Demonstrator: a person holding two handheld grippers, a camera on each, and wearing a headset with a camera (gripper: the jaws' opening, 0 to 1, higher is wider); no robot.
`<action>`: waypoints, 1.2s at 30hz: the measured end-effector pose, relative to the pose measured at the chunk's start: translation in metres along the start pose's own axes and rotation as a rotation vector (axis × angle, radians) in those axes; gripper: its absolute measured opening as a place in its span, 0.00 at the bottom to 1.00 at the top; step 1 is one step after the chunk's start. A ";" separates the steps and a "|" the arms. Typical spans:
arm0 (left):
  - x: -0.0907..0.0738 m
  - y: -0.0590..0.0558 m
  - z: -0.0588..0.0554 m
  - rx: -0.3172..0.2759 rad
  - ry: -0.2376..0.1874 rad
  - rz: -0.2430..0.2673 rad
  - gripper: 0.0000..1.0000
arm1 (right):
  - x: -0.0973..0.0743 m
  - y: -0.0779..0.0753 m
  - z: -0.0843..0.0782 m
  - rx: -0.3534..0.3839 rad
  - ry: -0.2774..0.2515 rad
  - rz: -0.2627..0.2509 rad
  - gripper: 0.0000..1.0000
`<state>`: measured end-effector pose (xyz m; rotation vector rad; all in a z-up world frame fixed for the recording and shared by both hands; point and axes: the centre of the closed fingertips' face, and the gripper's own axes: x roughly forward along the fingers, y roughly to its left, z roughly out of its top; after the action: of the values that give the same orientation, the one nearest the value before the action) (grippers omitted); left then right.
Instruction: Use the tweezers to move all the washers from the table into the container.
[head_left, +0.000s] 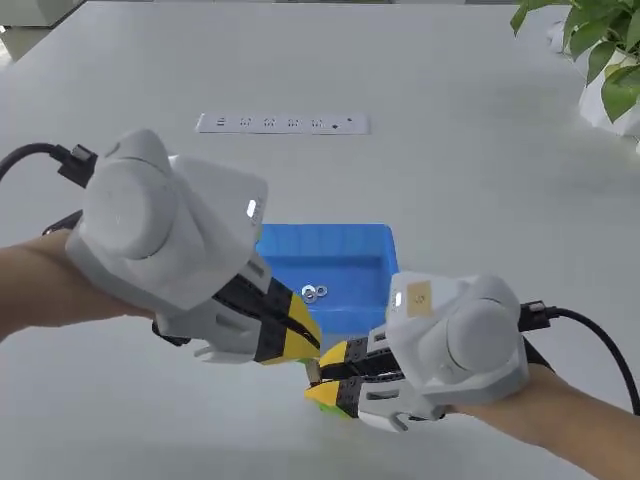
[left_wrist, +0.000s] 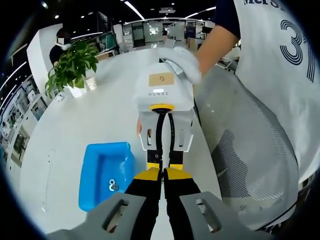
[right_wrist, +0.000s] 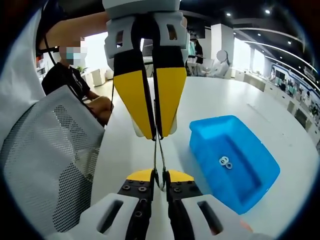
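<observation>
Washers (head_left: 315, 292), 2 of them, lie touching each other on the floor of the blue container (head_left: 330, 235), near its middle. In the head view the left tool (head_left: 305, 340) and the right tool (head_left: 325, 375) meet tip to tip just in front of the container's near wall, above the white desk (head_left: 480, 150), so the washers sit just beyond the tips, over that wall.

In the right gripper view the tweezers (right_wrist: 157, 160) run as a thin metal strip from the right tool (right_wrist: 159, 176) up into the left tool (right_wrist: 154, 132). The right tool's jaws are pressed together on one end, and the left tool's yellow jaws are closed on the other. There the container (right_wrist: 215, 130) lies to the right of the tweezers, with the washers (right_wrist: 225, 162) inside it.

In the left gripper view the left tool (left_wrist: 162, 172) has its jaws together and faces the right tool (left_wrist: 161, 161). The container (left_wrist: 100, 155) lies to the left of both tools, holding the washers (left_wrist: 113, 185).

A power strip (head_left: 283, 124) lies on the desk well beyond the container.
</observation>
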<state>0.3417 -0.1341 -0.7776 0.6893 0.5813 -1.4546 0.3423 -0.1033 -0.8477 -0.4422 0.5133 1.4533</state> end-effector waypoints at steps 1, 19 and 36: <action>-0.001 0.000 0.001 0.003 -0.001 0.001 0.05 | -0.001 0.000 0.002 -0.002 -0.003 -0.002 0.10; -0.031 0.013 0.019 0.079 0.003 0.052 0.05 | -0.014 -0.017 0.036 -0.083 -0.028 -0.057 0.10; -0.053 0.048 0.028 0.125 0.004 0.104 0.05 | -0.022 -0.054 0.064 -0.106 -0.076 -0.118 0.10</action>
<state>0.3854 -0.1189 -0.7163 0.8091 0.4531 -1.4008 0.3989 -0.0888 -0.7843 -0.4914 0.3445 1.3821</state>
